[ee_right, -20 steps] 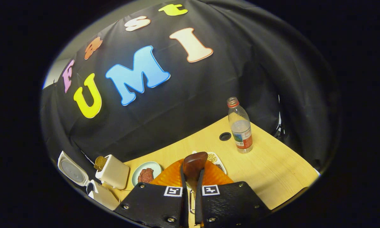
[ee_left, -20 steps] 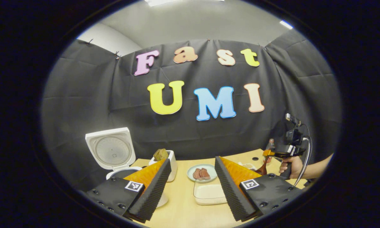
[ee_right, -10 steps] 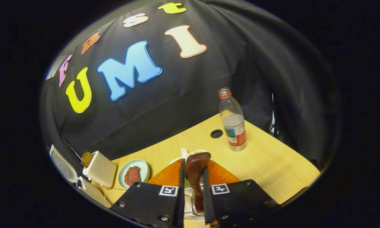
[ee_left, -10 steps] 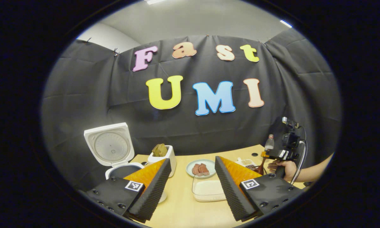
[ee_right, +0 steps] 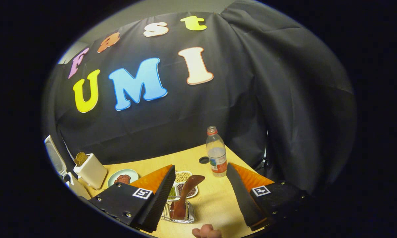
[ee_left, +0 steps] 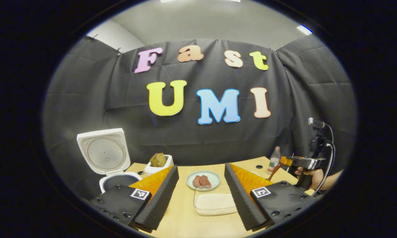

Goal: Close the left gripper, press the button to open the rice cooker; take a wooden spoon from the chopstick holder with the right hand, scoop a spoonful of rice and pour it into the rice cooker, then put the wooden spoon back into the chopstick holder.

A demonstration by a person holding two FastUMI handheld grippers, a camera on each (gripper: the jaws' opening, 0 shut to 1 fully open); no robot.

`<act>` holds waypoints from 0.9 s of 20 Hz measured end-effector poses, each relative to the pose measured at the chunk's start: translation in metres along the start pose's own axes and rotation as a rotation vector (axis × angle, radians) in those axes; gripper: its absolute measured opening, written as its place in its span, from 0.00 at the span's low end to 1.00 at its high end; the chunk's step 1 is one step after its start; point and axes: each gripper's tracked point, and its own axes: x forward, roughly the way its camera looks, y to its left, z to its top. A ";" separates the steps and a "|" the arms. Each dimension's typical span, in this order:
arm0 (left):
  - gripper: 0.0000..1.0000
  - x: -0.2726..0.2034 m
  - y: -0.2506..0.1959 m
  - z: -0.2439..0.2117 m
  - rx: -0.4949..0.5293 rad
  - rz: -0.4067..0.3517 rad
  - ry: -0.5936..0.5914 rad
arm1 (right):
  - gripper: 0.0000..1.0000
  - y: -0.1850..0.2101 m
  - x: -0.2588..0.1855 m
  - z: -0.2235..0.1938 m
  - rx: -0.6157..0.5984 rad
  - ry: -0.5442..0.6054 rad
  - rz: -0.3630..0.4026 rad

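So the wooden spoon [ee_right: 187, 193] is sitting in the wire chopstick holder [ee_right: 179, 212], bowl end up and leaning toward the back, and nothing's touching it. The right gripper [ee_right: 201, 195] has its jaws spread wide on either side of the holder, both fingers well clear of the spoon. Taking the holder as the reference: right behind it is a white divided dish [ee_right: 183, 183] with beans and grains in its sections, and further back to the right of that there's a water bottle [ee_right: 216, 153] with a red cap standing upright on the wooden table [ee_right: 215, 201]. Off to the left of the holder you get a pale plate of meat [ee_right: 122, 177], then a white box [ee_right: 90, 171] with something brown poking out the top, and past that the rice cooker [ee_right: 61, 165] with its lid up. In the left gripper view the rice cooker [ee_left: 109, 163] is easier to see, lid flipped fully open and the dark pot showing. The left gripper [ee_left: 201, 195] is open wide too, holding nothing, with the plate of meat [ee_left: 203, 180] and a shallow rectangular tray [ee_left: 214, 204] on the table between its fingers. Far right in that view a hand [ee_left: 314, 176] holds the other gripper by its handle, next to the bottle [ee_left: 274, 159].
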 end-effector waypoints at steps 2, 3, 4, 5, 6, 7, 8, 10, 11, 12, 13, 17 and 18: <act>0.92 0.007 0.019 0.005 0.003 0.036 -0.015 | 0.93 0.010 -0.019 0.020 -0.007 -0.028 0.039; 0.96 0.013 0.024 0.004 -0.006 0.042 -0.016 | 0.93 0.015 -0.028 0.031 -0.009 -0.043 0.056; 0.92 0.018 0.029 0.006 -0.021 0.046 -0.018 | 0.93 0.020 -0.037 0.038 -0.006 -0.045 0.065; 0.92 0.023 0.035 0.010 -0.036 0.048 -0.029 | 0.93 0.026 -0.047 0.045 0.005 -0.051 0.087; 1.00 0.028 0.042 0.017 -0.042 0.048 -0.040 | 0.93 0.037 -0.060 0.056 0.022 -0.059 0.116; 1.00 0.033 0.053 0.026 -0.037 0.061 -0.056 | 0.93 0.048 -0.069 0.064 0.033 -0.069 0.141; 0.92 0.039 0.070 0.034 -0.023 0.086 -0.062 | 0.93 0.058 -0.078 0.069 0.037 -0.075 0.161; 0.92 0.049 0.105 0.048 0.006 0.134 -0.072 | 0.93 0.075 -0.094 0.075 0.022 -0.087 0.187; 0.92 0.054 0.122 0.054 -0.001 0.154 -0.074 | 0.93 0.083 -0.099 0.078 0.009 -0.090 0.198; 0.92 0.060 0.140 0.062 -0.016 0.165 -0.071 | 0.93 0.090 -0.104 0.076 -0.007 -0.086 0.212; 0.92 0.065 0.157 0.069 -0.028 0.181 -0.075 | 0.93 0.094 -0.107 0.073 -0.019 -0.072 0.215; 1.00 0.080 0.235 0.098 -0.034 0.270 -0.088 | 0.93 0.106 -0.116 0.067 -0.024 -0.047 0.216; 0.92 0.083 0.251 0.102 -0.039 0.283 -0.089 | 0.93 0.108 -0.117 0.065 -0.026 -0.045 0.215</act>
